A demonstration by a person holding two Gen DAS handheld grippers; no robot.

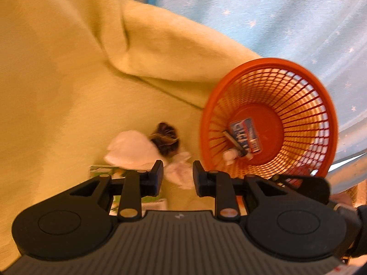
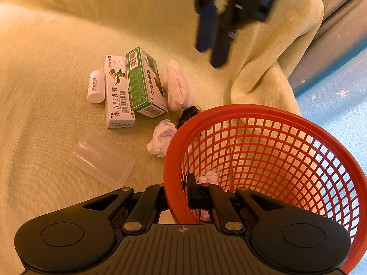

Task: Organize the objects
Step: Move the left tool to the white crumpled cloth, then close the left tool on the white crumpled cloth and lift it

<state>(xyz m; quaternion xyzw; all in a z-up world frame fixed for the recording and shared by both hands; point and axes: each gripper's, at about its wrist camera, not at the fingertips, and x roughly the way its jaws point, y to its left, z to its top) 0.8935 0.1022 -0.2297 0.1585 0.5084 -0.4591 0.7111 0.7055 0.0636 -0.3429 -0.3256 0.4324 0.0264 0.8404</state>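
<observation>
My left gripper point(image 1: 178, 178) stands open, hovering just above a crumpled pinkish tissue point(image 1: 180, 174) on the yellow-green blanket point(image 1: 68, 80). Beside the tissue lie a dark hair tie point(image 1: 164, 137) and a pale pink sock point(image 1: 130, 149). The orange mesh basket point(image 1: 220, 87) holds a blue and red packet point(image 1: 246, 135) and small items. My right gripper point(image 2: 177, 194) is shut on the basket's rim point(image 2: 252, 112), one finger inside and one outside. On the blanket are the tissue point(image 2: 161, 141), hair tie point(image 2: 189, 114), sock point(image 2: 177, 87), green box point(image 2: 144, 82), white box point(image 2: 118, 91), white bottle point(image 2: 95, 87) and clear cup point(image 2: 102, 158).
The blanket bunches into a thick fold point(image 1: 160, 45) behind the items. A light blue starred sheet point(image 1: 286, 18) lies past the basket. The left gripper point(image 2: 211, 55) hangs blurred at the top of the right wrist view. A hand point(image 1: 344, 199) shows at the lower right.
</observation>
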